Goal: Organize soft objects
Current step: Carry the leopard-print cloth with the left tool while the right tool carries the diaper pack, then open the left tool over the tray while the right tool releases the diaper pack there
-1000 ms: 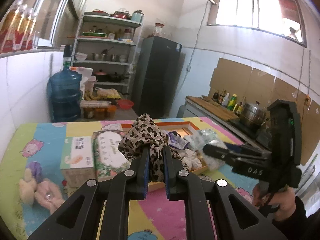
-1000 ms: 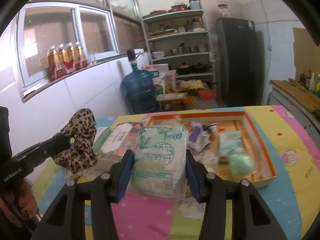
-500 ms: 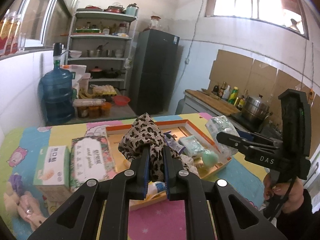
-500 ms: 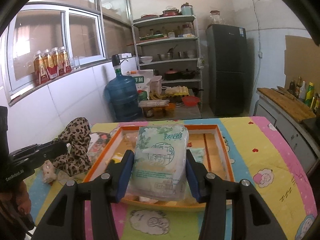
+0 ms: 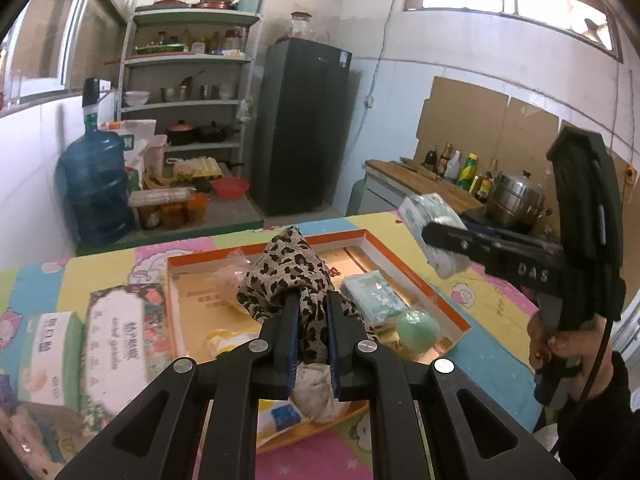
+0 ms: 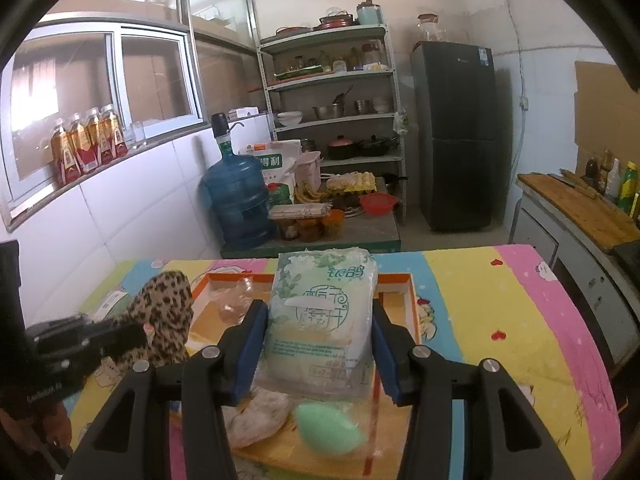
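My left gripper (image 5: 313, 312) is shut on a leopard-print cloth (image 5: 290, 270) and holds it above the orange-rimmed tray (image 5: 448, 304). The cloth also shows in the right wrist view (image 6: 166, 312). My right gripper (image 6: 318, 322) is shut on a soft pack of tissues (image 6: 322, 316) and holds it above the same tray (image 6: 414, 308); the pack also shows in the left wrist view (image 5: 430, 226). In the tray lie a green sponge ball (image 5: 418, 330), a flat blue-green packet (image 5: 374, 296) and crumpled white cloths (image 6: 256, 412).
Two tissue boxes (image 5: 120, 332) lie on the colourful tablecloth (image 6: 500, 304) left of the tray. Behind the table stand a blue water jug (image 6: 240, 204), a shelf rack (image 6: 332, 120) and a dark fridge (image 6: 456, 132). A counter with bottles (image 5: 460, 168) is at the right.
Both grippers have moved forward over the tray with their loads. The tray now lies directly below them and the tissue boxes have slid to the left of view.
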The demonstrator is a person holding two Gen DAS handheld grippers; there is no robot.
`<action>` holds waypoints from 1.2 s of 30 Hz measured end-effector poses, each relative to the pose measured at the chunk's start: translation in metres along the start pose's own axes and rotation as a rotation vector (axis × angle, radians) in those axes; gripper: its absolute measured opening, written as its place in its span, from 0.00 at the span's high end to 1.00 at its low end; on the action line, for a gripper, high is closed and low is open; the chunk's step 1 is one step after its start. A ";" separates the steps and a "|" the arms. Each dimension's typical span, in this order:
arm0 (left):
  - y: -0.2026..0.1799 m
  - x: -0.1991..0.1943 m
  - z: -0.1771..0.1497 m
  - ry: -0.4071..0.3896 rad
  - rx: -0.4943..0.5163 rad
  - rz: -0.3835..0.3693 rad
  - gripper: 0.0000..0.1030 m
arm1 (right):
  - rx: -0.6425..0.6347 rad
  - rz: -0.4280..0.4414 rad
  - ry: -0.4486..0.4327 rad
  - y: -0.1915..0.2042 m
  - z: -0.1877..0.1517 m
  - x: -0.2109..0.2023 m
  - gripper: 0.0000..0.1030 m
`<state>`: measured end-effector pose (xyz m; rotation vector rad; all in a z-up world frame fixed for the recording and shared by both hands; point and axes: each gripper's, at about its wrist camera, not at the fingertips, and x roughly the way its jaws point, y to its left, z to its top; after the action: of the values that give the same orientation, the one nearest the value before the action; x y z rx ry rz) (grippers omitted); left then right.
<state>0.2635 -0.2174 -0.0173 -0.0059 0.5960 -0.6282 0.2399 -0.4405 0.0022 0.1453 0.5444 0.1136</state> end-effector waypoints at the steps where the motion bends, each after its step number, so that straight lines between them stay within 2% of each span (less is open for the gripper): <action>1: -0.002 0.005 0.001 0.007 0.000 -0.001 0.88 | 0.002 0.005 0.007 -0.005 0.003 0.004 0.51; 11: -0.008 0.041 0.006 0.052 -0.009 -0.003 0.88 | 0.013 0.029 0.103 -0.036 0.014 0.051 0.51; 21: -0.009 0.063 0.005 0.097 -0.020 0.004 0.88 | 0.025 0.133 0.252 -0.037 0.023 0.116 0.51; 30: -0.006 0.080 0.002 0.133 -0.035 -0.003 0.89 | -0.003 0.113 0.363 -0.031 0.022 0.156 0.51; 36: -0.004 0.091 0.000 0.157 -0.043 -0.005 0.89 | 0.000 0.099 0.390 -0.034 0.017 0.164 0.51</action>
<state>0.3199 -0.2711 -0.0638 0.0016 0.7615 -0.6243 0.3902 -0.4516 -0.0720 0.1505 0.9260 0.2410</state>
